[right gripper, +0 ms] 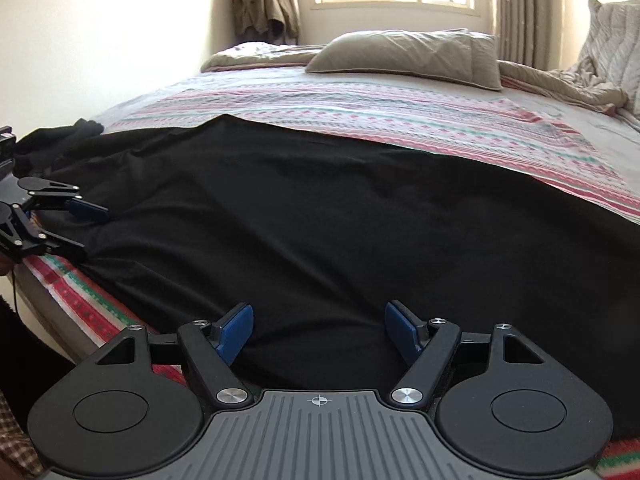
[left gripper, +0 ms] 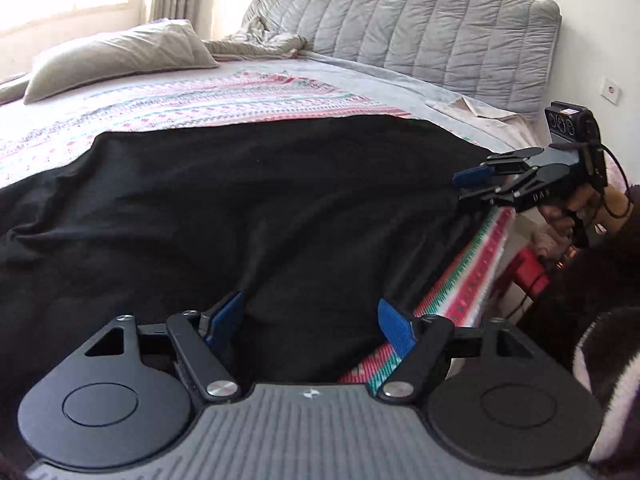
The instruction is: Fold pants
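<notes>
The pants [right gripper: 320,208] are spread flat along the bed's [right gripper: 400,104] near edge for folding; the left tool [left gripper: 310,320] and right tool [right gripper: 318,328] are held wide — empty, poised over the near hem.

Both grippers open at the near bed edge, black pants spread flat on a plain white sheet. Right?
Not the sheet: in the right wrist view the black pants lie on a striped red-green patterned blanket. Left gripper and right gripper are open.
</notes>
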Demonstrator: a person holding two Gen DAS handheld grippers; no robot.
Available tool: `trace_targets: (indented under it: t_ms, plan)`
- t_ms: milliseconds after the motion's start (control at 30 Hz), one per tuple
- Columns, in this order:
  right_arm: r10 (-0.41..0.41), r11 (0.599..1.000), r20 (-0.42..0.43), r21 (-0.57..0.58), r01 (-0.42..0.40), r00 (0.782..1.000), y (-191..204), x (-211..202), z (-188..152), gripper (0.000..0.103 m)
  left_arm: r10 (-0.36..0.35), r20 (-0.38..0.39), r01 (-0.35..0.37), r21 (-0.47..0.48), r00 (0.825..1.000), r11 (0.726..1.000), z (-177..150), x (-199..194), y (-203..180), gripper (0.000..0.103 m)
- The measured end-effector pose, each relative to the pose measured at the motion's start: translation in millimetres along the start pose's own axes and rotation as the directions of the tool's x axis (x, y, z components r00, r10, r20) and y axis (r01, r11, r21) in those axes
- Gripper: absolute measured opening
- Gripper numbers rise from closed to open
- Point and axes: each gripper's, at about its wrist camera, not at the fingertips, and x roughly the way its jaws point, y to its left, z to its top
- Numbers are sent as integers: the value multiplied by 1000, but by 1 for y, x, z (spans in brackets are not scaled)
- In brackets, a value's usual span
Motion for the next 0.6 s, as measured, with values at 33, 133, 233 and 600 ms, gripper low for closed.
trace_targets:
  t_ms: [33, 133, 233, 600]
  plan:
    - [-25, 1000, -3, 16, 25, 1000, -6, -5, -2, 73, 5, -8, -5, -22, 1000, 1000, 2, -1, 0, 89]
    - [-110, 988, 5, 112, 109, 994, -24, -17, -1, 75, 35, 0, -35, -164, 999, 986, 8, -1, 1, 89]
    - [-181, 961, 36, 217, 169, 983, -42, -30, 0, 75, 30, 47, -17, -255, 998, 967, 20, 5, 0, 90]
    - [-568, 740, -20, 424, 521, 823, -113, -53, -18, 75, 44, 78, -25, -229, 996, 973, 60, 47, -29, 103]
